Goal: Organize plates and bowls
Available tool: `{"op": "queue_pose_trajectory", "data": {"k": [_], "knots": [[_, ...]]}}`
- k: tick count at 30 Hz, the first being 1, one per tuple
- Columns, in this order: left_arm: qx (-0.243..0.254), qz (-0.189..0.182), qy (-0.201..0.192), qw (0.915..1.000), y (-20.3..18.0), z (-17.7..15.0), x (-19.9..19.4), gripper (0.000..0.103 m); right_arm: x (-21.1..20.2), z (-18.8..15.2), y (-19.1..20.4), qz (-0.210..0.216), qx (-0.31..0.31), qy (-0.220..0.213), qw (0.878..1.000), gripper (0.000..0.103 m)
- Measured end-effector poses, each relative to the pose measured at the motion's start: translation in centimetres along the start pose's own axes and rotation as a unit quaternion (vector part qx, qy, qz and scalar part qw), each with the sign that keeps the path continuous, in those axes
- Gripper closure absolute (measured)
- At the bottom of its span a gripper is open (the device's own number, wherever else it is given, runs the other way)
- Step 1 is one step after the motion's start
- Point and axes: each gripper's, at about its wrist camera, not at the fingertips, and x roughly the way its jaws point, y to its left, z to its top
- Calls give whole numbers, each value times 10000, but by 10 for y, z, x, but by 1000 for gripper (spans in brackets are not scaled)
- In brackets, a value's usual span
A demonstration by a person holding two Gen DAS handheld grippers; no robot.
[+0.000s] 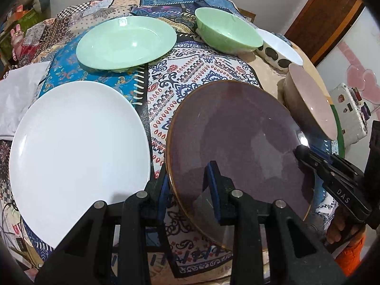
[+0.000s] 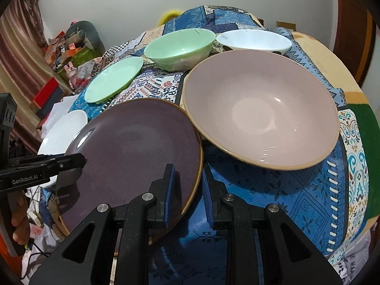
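Note:
I hold a dark purple plate (image 1: 237, 130) (image 2: 137, 142) with a brown rim between both grippers. My left gripper (image 1: 187, 166) (image 2: 82, 160) is shut on its left rim, one pad over the plate and one outside the edge. My right gripper (image 2: 187, 166) (image 1: 300, 150) is shut on the opposite rim in the same way. A large pink bowl (image 2: 261, 111) (image 1: 311, 99) sits just right of the plate. A white plate (image 1: 78, 152) (image 2: 61, 130) lies to its left. Farther back are a green plate (image 1: 125, 41) (image 2: 114, 80), a green bowl (image 1: 228, 30) (image 2: 178, 47) and a white bowl with dark dots (image 1: 277, 45) (image 2: 254, 39).
A patterned patchwork cloth (image 1: 201, 71) covers the round table. A white cloth (image 1: 19, 90) lies at its left edge. Boxes and clutter (image 2: 66, 47) stand beyond the table on the left. A white case (image 1: 351, 111) sits off the right edge. A hand (image 1: 339, 228) (image 2: 19, 218) grips each handle.

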Motion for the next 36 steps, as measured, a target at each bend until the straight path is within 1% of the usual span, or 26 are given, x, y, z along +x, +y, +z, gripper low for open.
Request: {"op": "queue_pose_trajectory", "data": {"k": [4, 7, 10, 13, 16, 19, 23, 26, 27, 28, 30, 32, 34, 36], "knots": [[-30, -18, 24, 10000, 1, 3, 5, 72, 1, 0, -4, -5, 90, -21, 10000, 83], [-36, -14, 29, 10000, 1, 5, 8, 71, 3, 1, -4, -93, 55, -53, 9999, 83], [-37, 22, 37, 10000, 1, 5, 9, 69, 3, 1, -1, -161, -16, -55, 9999, 82], [17, 138, 27, 9999, -2, 5, 9, 70, 2, 1, -1, -113, -29, -27, 9999, 80], [203, 342, -34, 9992, -7, 3, 7, 70, 1, 2, 2, -164, -146, 10, 9998, 80], [212, 329, -72, 9992, -7, 2, 2, 70, -3, 3, 3, -191, -185, -23, 9996, 80], [216, 340, -254, 9989, -8, 1, -12, 69, -11, 4, 2, -148, -204, -101, 9996, 80], [291, 375, -384, 9981, -10, 0, -26, 63, -19, 5, 6, -125, -299, -166, 9993, 77], [310, 411, -470, 9976, -10, -1, -33, 58, -21, 5, 8, -108, -327, -189, 9992, 76], [310, 446, -566, 9969, -11, -1, -39, 53, -25, 5, 10, -74, -366, -236, 9990, 73], [304, 472, -717, 9958, -10, -2, -51, 49, -32, 6, 15, -31, -435, -327, 9985, 68], [288, 475, -882, 9946, -9, -2, -65, 45, -38, 8, 20, 37, -495, -421, 9979, 59], [264, 482, -1019, 9933, -7, -3, -78, 40, -45, 11, 27, 74, -585, -536, 9968, 57], [214, 479, -1139, 9921, -4, -3, -90, 37, -49, 13, 35, 95, -677, -624, 9957, 57]]}}
